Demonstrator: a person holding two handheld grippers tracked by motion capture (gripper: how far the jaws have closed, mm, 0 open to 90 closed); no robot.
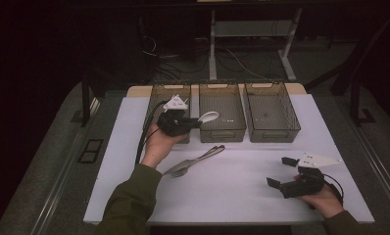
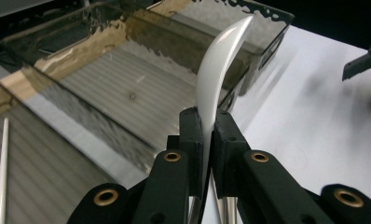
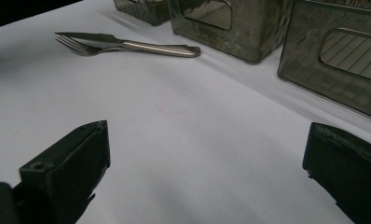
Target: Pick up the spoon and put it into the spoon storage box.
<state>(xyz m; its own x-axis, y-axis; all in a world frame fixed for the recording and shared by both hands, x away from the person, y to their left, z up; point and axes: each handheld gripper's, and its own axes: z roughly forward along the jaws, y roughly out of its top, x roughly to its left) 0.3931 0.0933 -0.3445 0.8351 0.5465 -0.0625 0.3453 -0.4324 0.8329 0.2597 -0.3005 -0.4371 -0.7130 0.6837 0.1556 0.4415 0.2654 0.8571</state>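
- The left tool (image 1: 195,122) is clenched on the handle of a white plastic spoon (image 2: 217,74); the bowl sticks out past the jaws toward 2 o'clock in the high view, hanging over the near edge of the middle bin (image 1: 222,113).
- The step in hand looks like dropping the spoon into one of the three smoked plastic bins at the 12 o'clock side of the bench (image 1: 232,196). The left bin (image 1: 159,98) already holds a thin white piece of cutlery, seen at 9 o'clock in the left gripper view, so decide the target before letting go.
- To do it well, carry the spoon fully past the bin wall, so that the whole length sits inside the rim, then lower it.
- Tip the bowl downward first; the grip is at the handle's end, so a flat release could leave it bridging the rim.
- Open the jaws only once the spoon is low in the bin, otherwise light plastic may bounce out.
- The right tool (image 1: 286,172) rests released at 4 o'clock, jaws wide apart on the white sheet.
- A metal fork (image 3: 88,47) and knife (image 3: 127,41) lie together mid-bench, touching, probably next.
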